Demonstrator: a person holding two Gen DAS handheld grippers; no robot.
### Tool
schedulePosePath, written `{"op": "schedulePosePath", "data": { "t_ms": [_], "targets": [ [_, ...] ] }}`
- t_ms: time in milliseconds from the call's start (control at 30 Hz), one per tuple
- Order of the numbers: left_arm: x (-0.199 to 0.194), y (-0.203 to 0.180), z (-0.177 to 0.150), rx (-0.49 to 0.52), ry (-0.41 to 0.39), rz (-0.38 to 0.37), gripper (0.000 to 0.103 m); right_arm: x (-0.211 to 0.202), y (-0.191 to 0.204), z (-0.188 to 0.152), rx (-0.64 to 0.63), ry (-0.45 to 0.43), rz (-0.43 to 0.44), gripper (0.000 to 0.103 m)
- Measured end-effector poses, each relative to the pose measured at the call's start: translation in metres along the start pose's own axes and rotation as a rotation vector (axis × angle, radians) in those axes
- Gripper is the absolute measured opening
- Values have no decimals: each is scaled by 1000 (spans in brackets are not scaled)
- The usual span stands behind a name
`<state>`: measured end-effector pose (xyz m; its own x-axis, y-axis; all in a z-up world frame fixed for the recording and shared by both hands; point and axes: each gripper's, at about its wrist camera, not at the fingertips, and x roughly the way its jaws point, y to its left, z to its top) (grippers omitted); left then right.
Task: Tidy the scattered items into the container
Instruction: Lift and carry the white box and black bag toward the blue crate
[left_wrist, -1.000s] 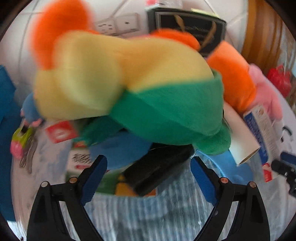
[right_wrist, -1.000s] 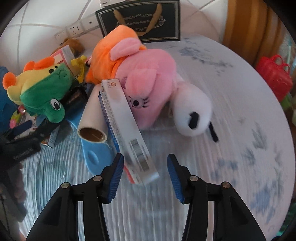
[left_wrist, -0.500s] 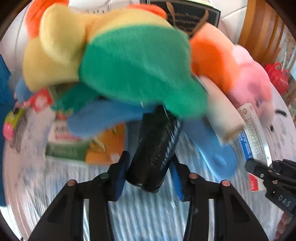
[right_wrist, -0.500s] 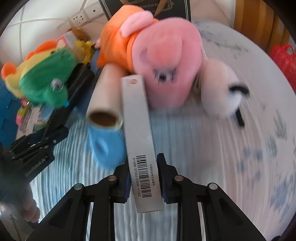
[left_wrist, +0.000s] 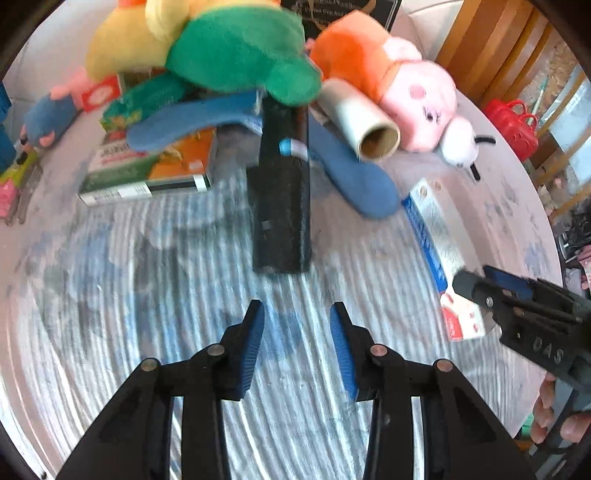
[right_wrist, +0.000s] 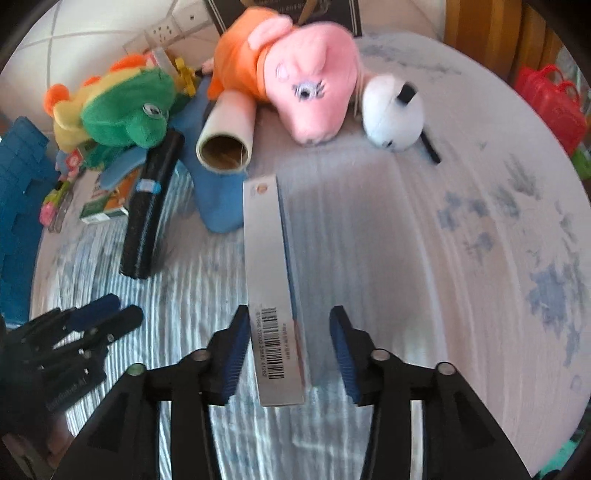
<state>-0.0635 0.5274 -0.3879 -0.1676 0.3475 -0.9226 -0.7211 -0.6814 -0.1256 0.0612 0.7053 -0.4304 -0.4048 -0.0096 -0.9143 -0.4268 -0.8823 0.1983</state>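
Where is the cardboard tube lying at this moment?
In the right wrist view the cardboard tube lies upper left of centre, on the blue insole, against the pink plush pig, open end toward the camera.

Yellow-and-green plush toy (left_wrist: 221, 51) cut off at 12 o'clock, motion-blurred; black printed gift bag (right_wrist: 284, 11) mostly hidden behind pink plush pig (right_wrist: 314, 88).

A home room, round table (right_wrist: 461, 206) with blue-patterned cloth, plush toys (right_wrist: 306, 85) at 12 o'clock, wall sockets (right_wrist: 173, 26), wooden chair (left_wrist: 491, 48) at 1 o'clock
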Motion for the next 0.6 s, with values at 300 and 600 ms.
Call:
{"op": "schedulePosePath", "data": {
  "t_ms": [300,600],
  "targets": [
    [27,-11,58,41,-71,102,40,7,5,-3,-43,-14,-24,50],
    [78,-2,46,31,-49,72,33,23,-1,-1,-57,-2,15,23]
  ]
}}
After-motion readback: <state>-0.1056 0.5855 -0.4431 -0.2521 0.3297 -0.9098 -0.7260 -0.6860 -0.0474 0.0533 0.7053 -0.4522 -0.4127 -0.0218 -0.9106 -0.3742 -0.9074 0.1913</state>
